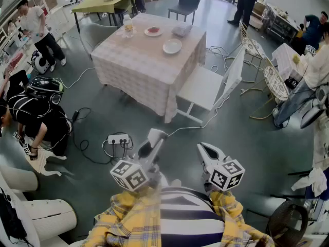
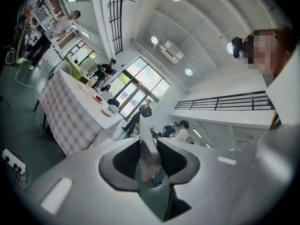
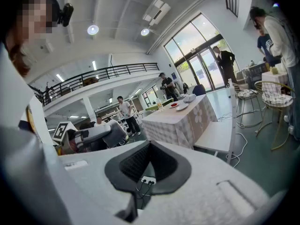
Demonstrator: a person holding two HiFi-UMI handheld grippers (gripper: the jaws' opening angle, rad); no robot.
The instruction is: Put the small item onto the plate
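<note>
left gripper [image 2: 149,149] | jaws slightly apart, empty | checked table [image 2: 65,111] ahead-left

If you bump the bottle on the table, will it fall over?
Probably, yes: the bottle stands tall and narrow near the edge of the table, so it may tip. It looks like clear plastic, so likely light and unlikely to break.

The table [image 1: 128,66] stands well ahead of you. On it, the bottle [image 1: 127,25] sits far left, the far plate [image 1: 153,31] just right of it, and the near plate [image 1: 172,46] closer to you and further right. A chair [image 1: 203,89] stands at the table's right side. On the floor [image 1: 92,184], between you and the table, a power strip [image 1: 118,138] lies left of your left hand-held gripper [image 1: 156,134].
</note>
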